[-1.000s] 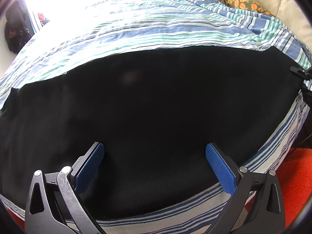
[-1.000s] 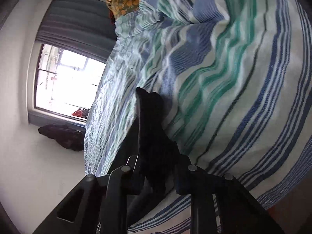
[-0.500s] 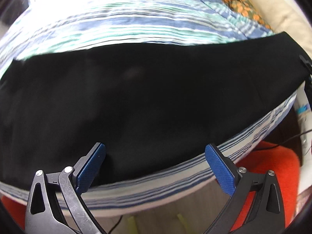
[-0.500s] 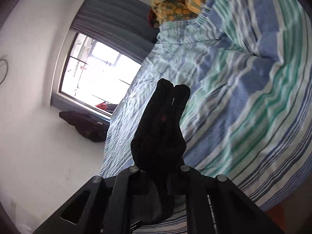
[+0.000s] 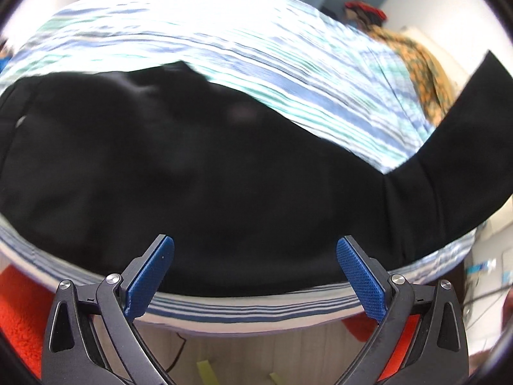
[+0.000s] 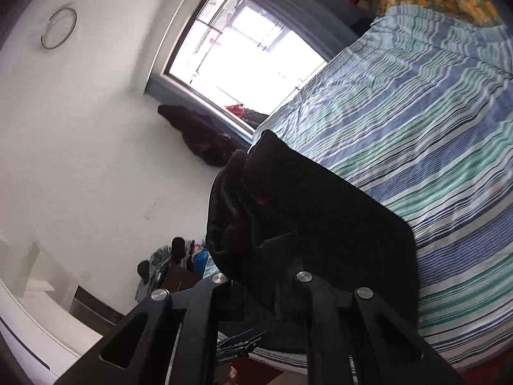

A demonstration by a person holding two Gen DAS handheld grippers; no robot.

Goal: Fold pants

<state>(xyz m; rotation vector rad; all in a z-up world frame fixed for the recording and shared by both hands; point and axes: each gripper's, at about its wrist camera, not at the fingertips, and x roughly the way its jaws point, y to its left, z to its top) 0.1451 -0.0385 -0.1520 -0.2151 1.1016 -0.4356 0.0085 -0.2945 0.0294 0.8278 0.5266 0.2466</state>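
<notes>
The black pants [image 5: 198,173] lie spread across the near edge of a striped bed [image 5: 288,73]. Their right end rises off the bed toward the upper right [image 5: 474,122]. My left gripper [image 5: 255,272] is open and empty, just off the bed's near edge, its blue pads [image 5: 150,276] apart below the pants. In the right wrist view my right gripper [image 6: 263,276] is shut on a bunched end of the pants [image 6: 288,205] and holds it up above the bed; its fingertips are hidden in the cloth.
Striped sheet [image 6: 433,128] covers the bed. An orange patterned pillow [image 5: 426,73] lies at the head. A red rug [image 5: 19,314] and wood floor [image 5: 243,353] sit below the bed edge. A window [image 6: 243,51] and dark clothes [image 6: 198,134] are by the far wall.
My right gripper has lifted the pants end up off the bed. My left gripper has drawn back from over the pants to just off the bed edge, still open.
</notes>
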